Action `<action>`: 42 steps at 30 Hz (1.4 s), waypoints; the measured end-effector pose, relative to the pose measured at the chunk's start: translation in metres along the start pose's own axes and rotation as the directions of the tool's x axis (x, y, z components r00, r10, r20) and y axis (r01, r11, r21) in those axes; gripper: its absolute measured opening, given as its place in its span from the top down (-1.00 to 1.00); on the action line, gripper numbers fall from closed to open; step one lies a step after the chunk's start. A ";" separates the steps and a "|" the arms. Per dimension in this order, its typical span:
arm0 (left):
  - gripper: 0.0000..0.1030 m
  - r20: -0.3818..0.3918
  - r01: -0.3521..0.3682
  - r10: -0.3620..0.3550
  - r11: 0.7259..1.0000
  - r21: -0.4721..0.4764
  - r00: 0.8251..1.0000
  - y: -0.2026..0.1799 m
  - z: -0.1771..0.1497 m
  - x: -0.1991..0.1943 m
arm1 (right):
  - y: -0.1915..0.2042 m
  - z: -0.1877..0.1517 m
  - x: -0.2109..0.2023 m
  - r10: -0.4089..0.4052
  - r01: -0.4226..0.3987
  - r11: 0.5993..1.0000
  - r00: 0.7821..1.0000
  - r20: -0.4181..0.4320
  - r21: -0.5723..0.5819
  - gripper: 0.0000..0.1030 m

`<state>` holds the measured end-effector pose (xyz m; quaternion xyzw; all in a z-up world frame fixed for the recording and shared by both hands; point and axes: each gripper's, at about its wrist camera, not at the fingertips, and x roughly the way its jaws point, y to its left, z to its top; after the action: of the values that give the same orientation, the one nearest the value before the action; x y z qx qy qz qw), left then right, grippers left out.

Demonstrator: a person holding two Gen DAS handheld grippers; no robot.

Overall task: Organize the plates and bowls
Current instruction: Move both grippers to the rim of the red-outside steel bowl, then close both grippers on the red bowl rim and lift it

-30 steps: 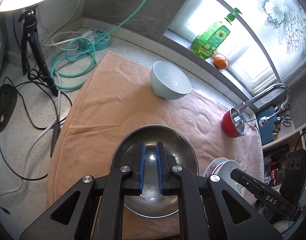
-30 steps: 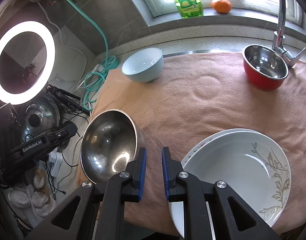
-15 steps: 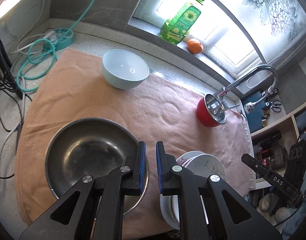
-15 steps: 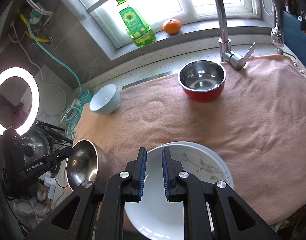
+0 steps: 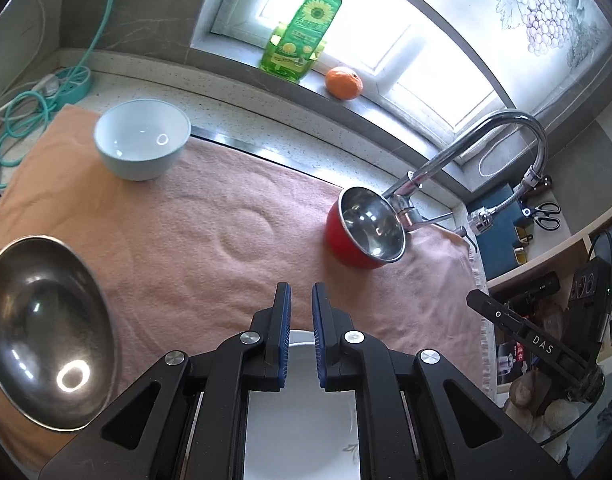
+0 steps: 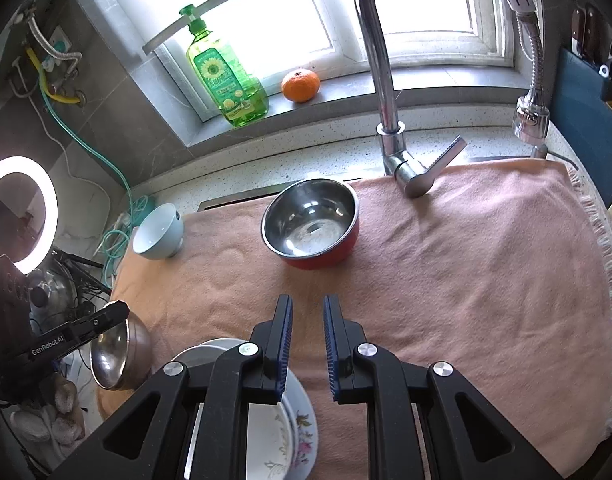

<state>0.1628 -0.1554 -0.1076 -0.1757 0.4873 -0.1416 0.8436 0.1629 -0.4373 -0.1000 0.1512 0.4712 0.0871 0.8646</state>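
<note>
- The left tongs [image 5: 301, 312] were nearly closed, a narrow gap between the blue pads, holding nothing, above the white plates [image 5: 301, 412] lying directly beneath them.
- The right tongs [image 6: 308, 324] stood likewise almost shut and empty, over the pink towel [image 6: 466, 280], with the stacked plates [image 6: 273, 436] just to their left.
- The red bowl [image 6: 312, 228] sat ahead of both tongs, well apart.
- The pale blue bowl [image 5: 141, 138] lay far left, the steel bowl [image 5: 41, 328] near left.
</note>
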 end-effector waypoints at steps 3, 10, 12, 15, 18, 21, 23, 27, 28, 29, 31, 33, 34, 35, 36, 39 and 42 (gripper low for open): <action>0.82 -0.007 -0.002 0.002 1.000 0.012 1.000 -0.015 0.002 0.014 | -0.010 0.009 0.006 0.011 -0.011 1.000 1.000 0.002 -0.025 0.72; 0.82 -0.016 -0.028 0.028 0.999 0.023 0.999 -0.037 0.018 0.041 | -0.020 0.027 0.033 0.017 -0.018 0.996 1.000 -0.009 -0.091 0.64; 0.82 -0.017 -0.042 0.042 0.999 0.027 0.999 -0.040 0.023 0.049 | -0.022 0.031 0.041 0.021 -0.022 0.995 1.000 -0.014 -0.101 0.64; 0.82 -0.030 -0.055 0.056 0.998 0.028 0.998 -0.043 0.030 0.063 | -0.026 0.039 0.053 0.026 -0.028 0.994 0.999 -0.025 -0.104 0.64; 0.82 -0.051 -0.066 0.067 0.997 0.030 0.996 -0.045 0.035 0.078 | -0.027 0.045 0.064 0.025 -0.029 0.993 0.999 -0.032 -0.111 0.64; 0.82 -0.063 -0.070 0.072 0.997 0.036 0.995 -0.049 0.040 0.089 | -0.029 0.051 0.077 0.021 -0.025 0.993 0.999 -0.040 -0.114 0.64; 0.82 -0.066 -0.075 0.078 0.996 0.045 0.995 -0.051 0.044 0.096 | -0.030 0.055 0.085 0.022 -0.027 0.994 0.999 -0.048 -0.108 0.64; 0.82 -0.080 -0.082 0.085 0.996 0.043 0.993 -0.049 0.051 0.107 | -0.030 0.060 0.097 0.011 -0.017 0.994 0.998 -0.055 -0.112 0.64; 0.82 -0.081 -0.084 0.088 0.995 0.046 0.993 -0.050 0.052 0.109 | -0.030 0.061 0.099 0.008 -0.014 0.994 0.998 -0.057 -0.111 0.64; 0.82 -0.082 -0.086 0.089 0.995 0.047 0.993 -0.050 0.053 0.111 | -0.031 0.062 0.102 0.007 -0.014 0.994 0.998 -0.061 -0.110 0.64; 0.82 -0.087 -0.087 0.091 0.995 0.048 0.992 -0.049 0.054 0.115 | -0.032 0.063 0.108 0.002 -0.010 0.994 0.998 -0.067 -0.109 0.64; 0.82 -0.093 -0.087 0.092 0.995 0.051 0.991 -0.049 0.055 0.118 | -0.033 0.065 0.113 -0.003 -0.004 0.994 0.998 -0.070 -0.108 0.64; 0.82 -0.095 -0.088 0.092 0.995 0.052 0.991 -0.050 0.056 0.121 | -0.034 0.065 0.115 -0.007 -0.001 0.994 0.998 -0.070 -0.107 0.64; 0.82 -0.096 -0.089 0.094 0.995 0.055 0.991 -0.050 0.057 0.123 | -0.034 0.066 0.116 -0.011 0.004 0.994 0.997 -0.070 -0.107 0.64; 0.82 -0.098 -0.091 0.096 0.994 0.057 0.990 -0.050 0.057 0.125 | -0.034 0.066 0.118 -0.014 0.006 0.994 0.997 -0.072 -0.107 0.64; 0.82 -0.107 -0.093 0.099 0.994 0.061 0.989 -0.049 0.059 0.131 | -0.035 0.068 0.123 -0.019 0.011 0.994 0.997 -0.077 -0.104 0.64; 0.82 -0.115 -0.097 0.103 0.993 0.063 0.988 -0.048 0.060 0.135 | -0.035 0.068 0.127 -0.024 0.016 0.994 0.996 -0.081 -0.107 0.64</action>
<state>0.2773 -0.2442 -0.1634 -0.1183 0.5402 -0.1230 0.8241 0.2892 -0.4453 -0.1774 0.0964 0.5026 0.1095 0.8521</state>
